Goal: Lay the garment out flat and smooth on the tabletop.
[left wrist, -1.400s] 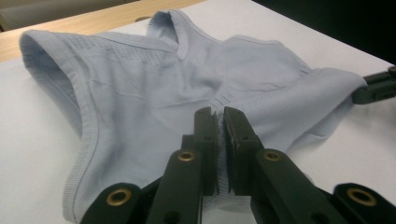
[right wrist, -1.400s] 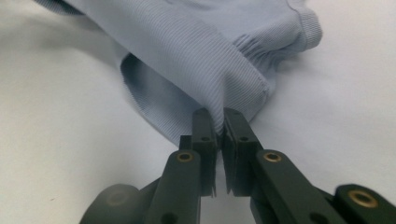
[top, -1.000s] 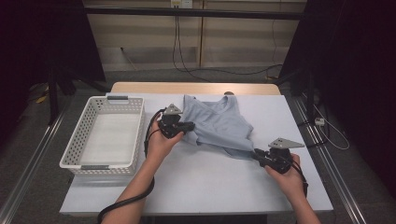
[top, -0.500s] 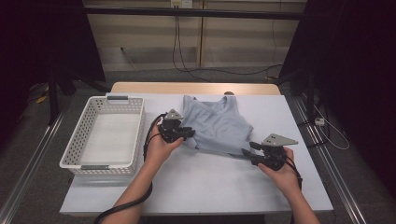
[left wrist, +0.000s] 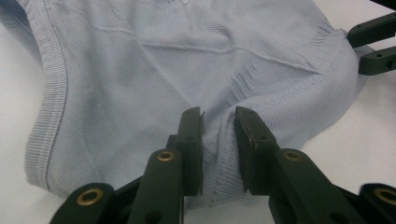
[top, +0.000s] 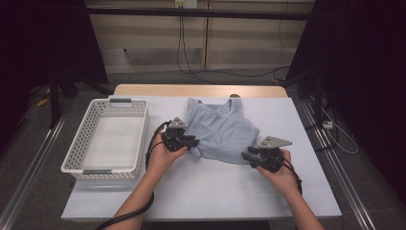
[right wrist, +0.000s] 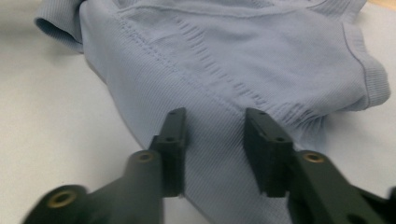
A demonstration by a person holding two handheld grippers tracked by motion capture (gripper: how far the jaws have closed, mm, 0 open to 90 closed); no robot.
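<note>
Looking down from the high view, we see the pale blue top [top: 221,130] on the white table [top: 201,187] beside the basket [top: 106,139], lying flatter than a second ago, with our right gripper [top: 249,156] shifted along its hem. In the left gripper view, our left gripper [left wrist: 218,135] has just been opening, a fabric ridge loosely between its parted jaws. In the right gripper view, the jaws have just been closing yet stand apart over the hem.

- Pale blue knit tank top [top: 221,131], ribbed at hem and armholes.
- Lies flat on the white counter [top: 201,191], neckline at the far side, hem toward the person.
- Fabric slightly bunched at both lower corners.
</note>
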